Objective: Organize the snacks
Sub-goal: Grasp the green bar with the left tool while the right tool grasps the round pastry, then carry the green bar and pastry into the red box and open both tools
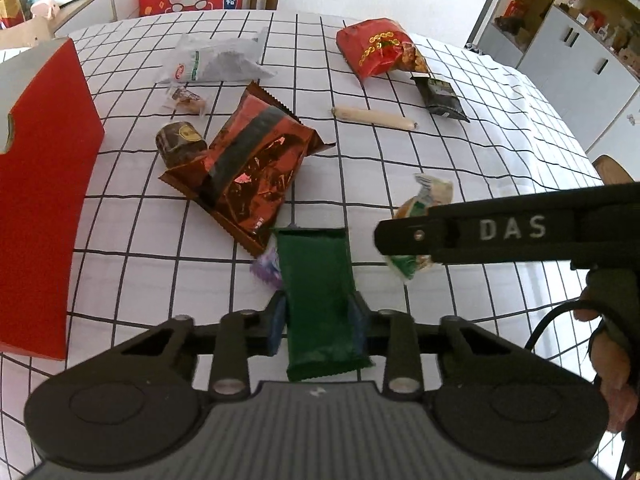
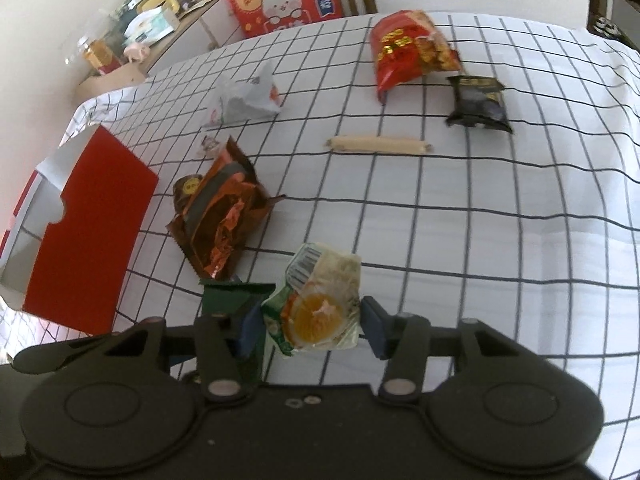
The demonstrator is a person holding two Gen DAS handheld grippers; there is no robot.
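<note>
Spreading across the whole scene: a bench under a white cloth with a dark grid, snacks scattered over it. Standing at the left edge: a red box, open at the top, likely the place for the snacks. Lying near the middle: a crumpled brown-red bag; farther off, a red bag, a grey pouch, a black packet and a thin sausage stick.

Gripping a green packet in the left tool, pads narrowed and pressing its sides, the packet's far end reaching out over the cloth. Holding a clear-wrapped cake with an orange picture in the right tool, jaws about half closed on its sides, just right of the green packet.

Risking a slip: both wrappers looking smooth and soft, so crushing or sliding out on lifting. Risking a knock too: both tools sitting close together, so clipping each other or the brown-red bag while heading left to the box.
</note>
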